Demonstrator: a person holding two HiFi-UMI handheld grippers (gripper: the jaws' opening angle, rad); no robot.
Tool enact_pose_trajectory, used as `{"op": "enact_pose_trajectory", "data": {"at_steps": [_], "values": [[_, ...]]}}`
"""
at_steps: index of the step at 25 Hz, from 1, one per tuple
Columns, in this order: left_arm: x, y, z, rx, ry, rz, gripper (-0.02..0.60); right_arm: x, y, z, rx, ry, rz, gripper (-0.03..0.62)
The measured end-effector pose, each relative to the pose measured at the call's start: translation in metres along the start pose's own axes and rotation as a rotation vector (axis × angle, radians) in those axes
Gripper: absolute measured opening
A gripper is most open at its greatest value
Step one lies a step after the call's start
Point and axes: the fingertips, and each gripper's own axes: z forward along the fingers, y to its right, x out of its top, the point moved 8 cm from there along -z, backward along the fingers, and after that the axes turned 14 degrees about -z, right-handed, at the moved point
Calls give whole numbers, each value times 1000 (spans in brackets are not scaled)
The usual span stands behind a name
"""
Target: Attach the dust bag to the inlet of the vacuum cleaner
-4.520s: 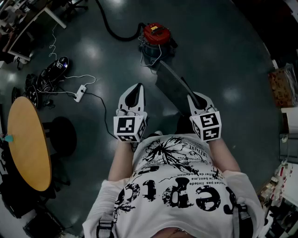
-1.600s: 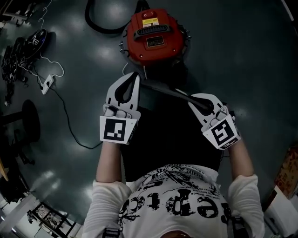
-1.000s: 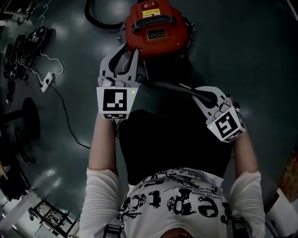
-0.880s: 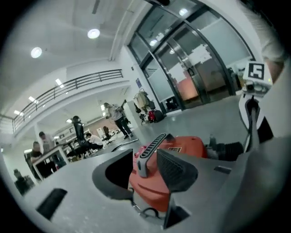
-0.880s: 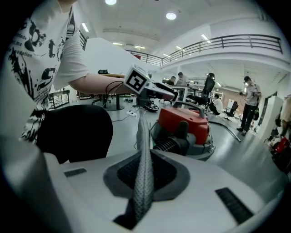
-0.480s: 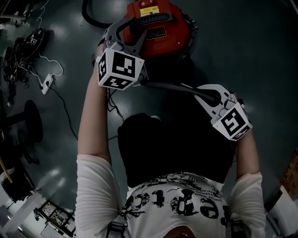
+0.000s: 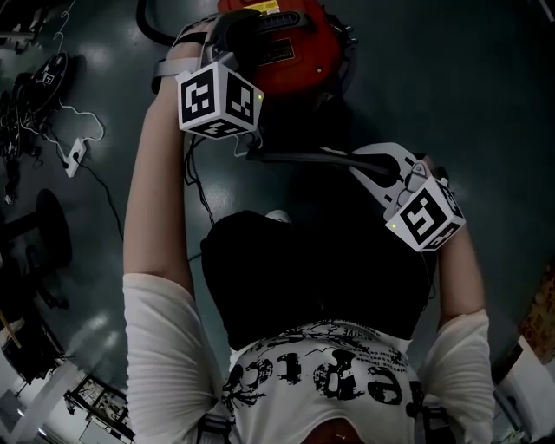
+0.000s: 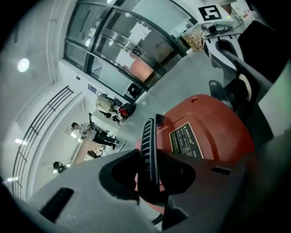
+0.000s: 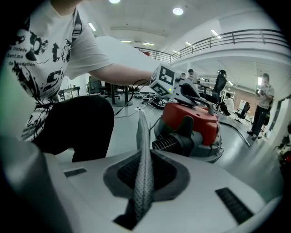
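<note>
The red vacuum cleaner [image 7: 290, 43] stands on the floor at the top of the head view. My left gripper [image 7: 227, 28] reaches over its lid. Its jaws have just been closing, and in the left gripper view the pads [image 8: 177, 170] press on the lid's black ribbed handle [image 8: 148, 136]. My right gripper [image 7: 362, 165] is shut on one end of the flat grey dust bag [image 7: 295, 158], which stretches left toward the vacuum. Seen edge-on in the right gripper view, the bag [image 9: 143, 154] points at the vacuum's black ribbed inlet [image 9: 170, 143].
A black hose [image 7: 147, 22] curls away behind the vacuum. A power strip [image 7: 76, 152] and cables lie on the floor at left, near a round stool base [image 7: 35, 234]. The person's black-clad knees [image 7: 303, 269] are just below the bag. People stand far off [image 9: 263, 100].
The left gripper travelled up the picture onto the vacuum's lid, rolled over, and closed round the black handle. The right gripper kept its place with the bag.
</note>
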Motion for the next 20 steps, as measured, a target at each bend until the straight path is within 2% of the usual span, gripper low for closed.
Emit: {"op": "enact_pose_trajectory", "data": {"at_steps": [4, 10, 17, 20], "values": [[0, -1, 4, -19, 8, -92, 106, -5, 3, 1, -31, -1, -36, 21], [-1, -2, 2, -21, 14, -102, 105, -7, 8, 0, -68, 2, -32, 21], [-1, -1, 3, -7, -5, -121, 106, -5, 16, 5, -20, -45, -157, 25], [-2, 0, 3, -6, -4, -130, 106, -8, 14, 0, -46, -54, -145, 25]]}}
